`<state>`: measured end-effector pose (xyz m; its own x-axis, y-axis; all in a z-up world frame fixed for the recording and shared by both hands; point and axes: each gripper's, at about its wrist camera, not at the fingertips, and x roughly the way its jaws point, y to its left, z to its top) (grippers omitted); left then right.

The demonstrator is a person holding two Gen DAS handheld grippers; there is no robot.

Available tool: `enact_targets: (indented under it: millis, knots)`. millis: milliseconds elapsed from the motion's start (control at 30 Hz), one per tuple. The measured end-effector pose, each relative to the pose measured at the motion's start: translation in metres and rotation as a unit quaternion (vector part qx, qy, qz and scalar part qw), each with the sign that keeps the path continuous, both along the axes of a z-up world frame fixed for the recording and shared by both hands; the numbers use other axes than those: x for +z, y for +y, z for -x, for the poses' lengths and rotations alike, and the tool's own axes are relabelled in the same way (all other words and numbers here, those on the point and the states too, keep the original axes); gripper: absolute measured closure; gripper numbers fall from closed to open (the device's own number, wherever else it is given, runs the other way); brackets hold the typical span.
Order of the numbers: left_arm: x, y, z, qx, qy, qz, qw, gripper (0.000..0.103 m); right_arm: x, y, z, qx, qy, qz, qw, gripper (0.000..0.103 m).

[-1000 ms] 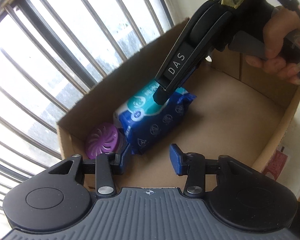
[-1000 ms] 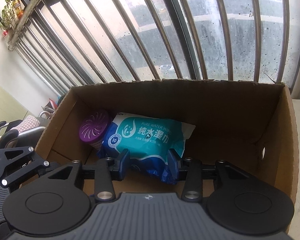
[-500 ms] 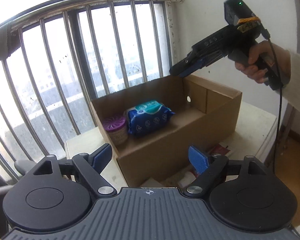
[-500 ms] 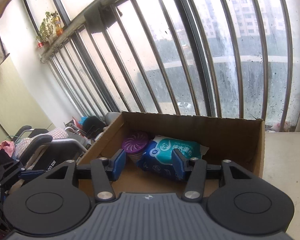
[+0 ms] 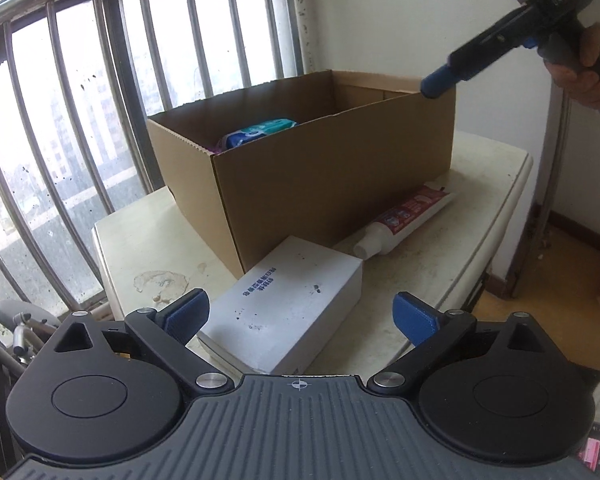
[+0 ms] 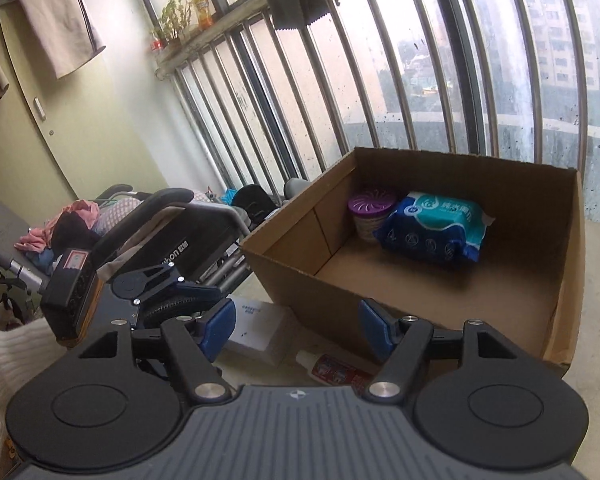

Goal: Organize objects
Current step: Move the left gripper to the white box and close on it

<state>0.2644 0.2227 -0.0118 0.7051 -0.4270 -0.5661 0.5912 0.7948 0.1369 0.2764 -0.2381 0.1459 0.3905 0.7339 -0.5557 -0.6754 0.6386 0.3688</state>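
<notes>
An open cardboard box (image 5: 340,176) stands on a white table. In its far corner sit a purple-lidded can (image 6: 370,216) and a blue pack of wet wipes (image 6: 436,228). A white carton (image 5: 284,304) and a toothpaste tube (image 5: 404,222) lie on the table in front of the box. My left gripper (image 5: 300,310) hovers over the carton, jaws opening wide, pads clear of it. My right gripper (image 6: 296,330) hangs above the box's near wall, jaws opening, nothing between them. It also shows as the right gripper (image 5: 438,84) in a hand at the box's right corner.
The white table (image 5: 148,240) is small, its rounded edges close to the box on all sides. Window bars (image 5: 72,128) run behind it. A folded wheelchair (image 6: 180,232) heaped with clothes stands left of the table. A wall (image 5: 400,20) rises behind the box.
Both grippers have drawn back out of the box to above its front, and their jaws have widened. The wipes pack and the can stay inside.
</notes>
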Motion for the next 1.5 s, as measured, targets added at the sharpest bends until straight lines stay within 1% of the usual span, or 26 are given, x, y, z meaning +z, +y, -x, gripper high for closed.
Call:
enact_targets:
  millis: [67,100,167,267,333,433,500,533,633,700,733,800,900,1033,1100,1133,1167,1200,1300,1500]
  knots:
    - [-0.003,0.001,-0.006,0.002,0.002,0.008,1.0000,0.004,-0.010,0.006,0.006,0.004,0.012,-0.001,1.000,0.032]
    - [-0.004,0.001,-0.008,-0.007,0.006,0.008,0.9999,0.003,-0.017,0.009,0.010,0.008,0.018,0.000,1.000,0.032]
    - [-0.006,0.002,-0.011,-0.022,0.000,0.005,0.9997,0.003,-0.026,0.017,0.012,0.015,0.023,0.002,1.000,0.032]
    - [-0.009,0.002,-0.018,-0.031,0.013,-0.006,0.9994,0.003,-0.041,0.028,0.010,0.019,0.045,0.000,0.999,0.031]
    - [-0.010,0.003,-0.019,-0.039,0.013,-0.020,0.9990,0.003,-0.050,0.034,0.008,0.024,0.062,-0.007,0.998,0.031]
    - [-0.016,0.004,-0.022,-0.052,0.030,-0.043,0.9973,0.003,-0.060,0.042,0.005,0.032,0.084,-0.019,0.996,0.031]
    - [-0.018,0.008,-0.024,-0.057,0.034,-0.025,0.9975,0.005,-0.064,0.046,0.004,0.032,0.087,-0.022,0.995,0.031]
    - [-0.020,0.011,-0.024,-0.059,0.043,-0.013,0.9972,0.004,-0.066,0.048,0.003,0.032,0.090,-0.022,0.995,0.031]
    - [-0.025,0.019,-0.021,-0.067,0.043,0.013,0.9968,0.008,-0.072,0.055,-0.001,0.035,0.101,-0.021,0.994,0.031]
    - [-0.028,0.027,-0.021,-0.069,0.051,0.037,0.9956,0.016,-0.076,0.058,-0.002,0.037,0.107,-0.017,0.993,0.031]
    - [-0.030,0.031,-0.021,-0.069,0.055,0.047,0.9950,0.017,-0.078,0.059,-0.003,0.037,0.110,-0.016,0.993,0.031]
    - [-0.031,0.038,-0.017,-0.078,0.042,0.051,0.9948,0.029,-0.081,0.062,-0.004,0.037,0.116,-0.016,0.992,0.031]
    - [-0.030,0.045,-0.016,-0.091,0.042,0.058,0.9932,0.032,-0.083,0.064,-0.007,0.035,0.123,-0.019,0.992,0.031]
    - [-0.030,0.050,-0.012,-0.099,0.040,0.069,0.9919,0.035,-0.090,0.068,-0.013,0.025,0.138,-0.022,0.990,0.031]
    - [-0.030,0.055,-0.012,-0.101,0.048,0.087,0.9898,0.037,-0.092,0.070,-0.016,0.023,0.149,-0.027,0.988,0.031]
    - [-0.030,0.060,-0.014,-0.104,0.054,0.101,0.9879,0.037,-0.093,0.071,-0.017,0.024,0.147,-0.025,0.989,0.031]
    - [-0.031,0.062,-0.013,-0.109,0.053,0.105,0.9871,0.038,-0.093,0.073,-0.018,0.023,0.140,-0.018,0.990,0.031]
    - [-0.032,0.064,-0.012,-0.112,0.050,0.106,0.9867,0.039,-0.093,0.075,-0.019,0.019,0.136,-0.015,0.990,0.031]
    - [-0.033,0.065,-0.009,-0.116,0.043,0.104,0.9868,0.039,-0.096,0.077,-0.025,0.009,0.146,-0.022,0.989,0.031]
    - [-0.033,0.068,-0.007,-0.130,0.039,0.105,0.9852,0.040,-0.097,0.086,-0.033,-0.013,0.141,-0.031,0.989,0.031]
